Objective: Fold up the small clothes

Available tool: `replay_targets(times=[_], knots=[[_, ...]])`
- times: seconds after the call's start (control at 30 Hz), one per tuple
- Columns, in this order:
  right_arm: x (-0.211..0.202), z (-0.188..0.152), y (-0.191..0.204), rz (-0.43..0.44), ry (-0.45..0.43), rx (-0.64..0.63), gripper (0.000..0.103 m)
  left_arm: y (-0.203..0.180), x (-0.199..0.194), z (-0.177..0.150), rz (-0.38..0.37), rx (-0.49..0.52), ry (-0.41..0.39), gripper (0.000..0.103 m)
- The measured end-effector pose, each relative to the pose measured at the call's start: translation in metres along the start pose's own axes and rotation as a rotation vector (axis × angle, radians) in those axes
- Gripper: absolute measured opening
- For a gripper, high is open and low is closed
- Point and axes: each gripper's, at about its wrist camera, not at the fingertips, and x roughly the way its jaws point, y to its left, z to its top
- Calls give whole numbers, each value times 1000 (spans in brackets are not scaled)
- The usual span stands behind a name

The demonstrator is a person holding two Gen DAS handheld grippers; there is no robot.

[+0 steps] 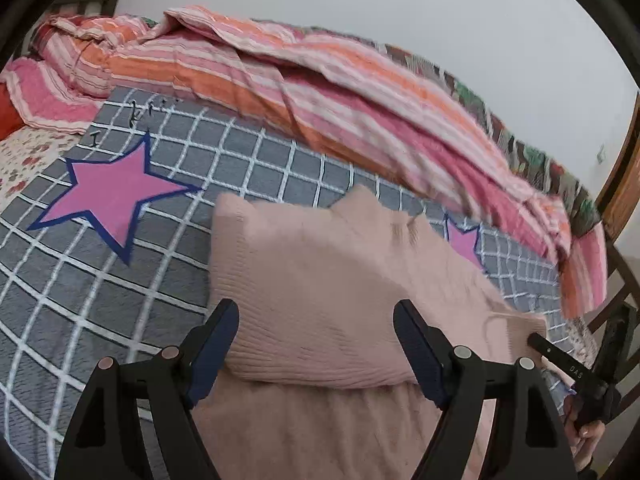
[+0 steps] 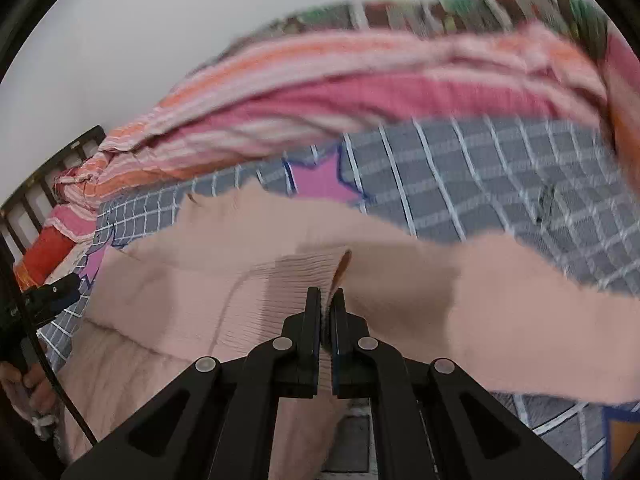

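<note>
Right gripper (image 2: 325, 300) clamps a ribbed fold of the pale pink garment (image 1: 320, 280), which lies on the grey checked bedspread (image 1: 120, 280) with pink stars near the bed's front edge, while the left gripper (image 1: 316, 320) hangs with jaws apart over it, below the striped quilt (image 1: 320, 92) bunched along the far side.

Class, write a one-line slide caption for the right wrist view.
Right gripper shut on the pink garment's ribbed edge, above a grey checked bedspread.
</note>
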Motion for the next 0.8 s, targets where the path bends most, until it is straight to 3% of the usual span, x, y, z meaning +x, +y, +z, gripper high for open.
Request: replay_targets(times=[0.23,0.3,0.33,0.4,0.43,0.5,0.6,0.8], knots=[[20,-11,1,-41,69,-19,9,-22,29,-14,156,149,61,82],[16,-12,1,-18,73,-23,31,-25,29,-17,169,171,64,84],[14,-12,1,-6,78,-20,37,-25,29,-18,172,175,64,85],[3,-12,0,-8,80,-16,57,-25,28,-18,182,175,62,85],[-4,-12,-2,-18,76,-20,60,-25,28,-18,187,177,61,86],[-29,-12,-11,-81,7,-43,63,-26,29,-18,189,182,63,88],[-65,-11,-39,-201,-102,-6,78,-26,29,-19,181,181,61,89],[-107,-33,-110,-365,-105,130,78,-24,27,-18,168,175,57,91]])
